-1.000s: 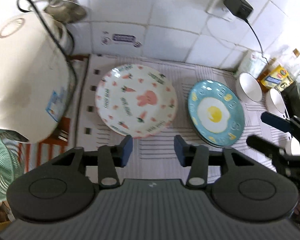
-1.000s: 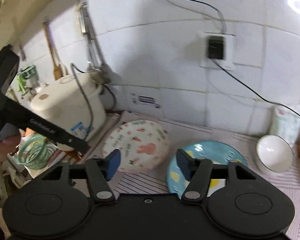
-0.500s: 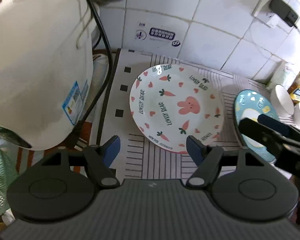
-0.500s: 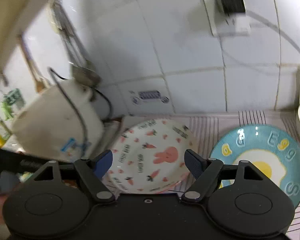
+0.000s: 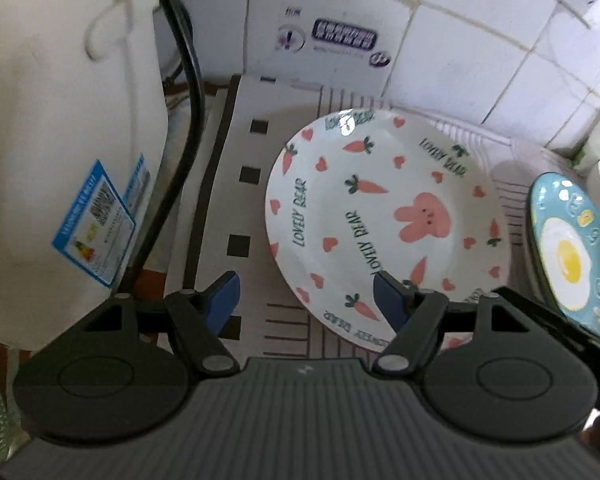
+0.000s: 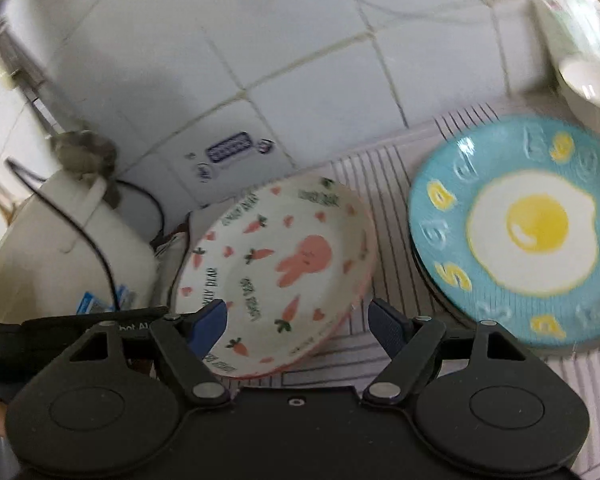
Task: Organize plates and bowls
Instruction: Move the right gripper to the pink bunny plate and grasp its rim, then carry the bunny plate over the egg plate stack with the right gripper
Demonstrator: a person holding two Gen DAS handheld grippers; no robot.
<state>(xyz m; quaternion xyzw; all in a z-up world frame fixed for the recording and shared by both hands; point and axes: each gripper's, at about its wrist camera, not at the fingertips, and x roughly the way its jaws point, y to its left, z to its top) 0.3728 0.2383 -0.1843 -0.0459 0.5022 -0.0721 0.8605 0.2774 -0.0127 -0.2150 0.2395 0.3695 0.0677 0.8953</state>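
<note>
A white plate (image 5: 380,216) with carrots and a pink rabbit lies on the striped mat (image 5: 220,200). My left gripper (image 5: 306,300) hangs open just over the plate's near left rim, its right finger over the rim. The right wrist view shows the same plate (image 6: 276,272) with its near edge between the spread fingers of my open right gripper (image 6: 298,322); no pad touches it. To the right sits a blue fried-egg plate (image 6: 520,232) on a dark-rimmed plate, also visible as the blue plate (image 5: 572,248) at the left view's edge.
A white rice cooker (image 5: 60,120) with a black cord (image 5: 188,80) stands close on the left of the mat. A white bowl (image 6: 588,84) sits behind the blue plate. The tiled wall (image 5: 460,40) backs the counter. The left gripper's black body (image 6: 80,320) reaches in beside the cooker.
Both grippers have come down and closer to the white rabbit plate. The left jaws have spread wider. The right view has rolled, so the blue plate now sits higher on the right.
</note>
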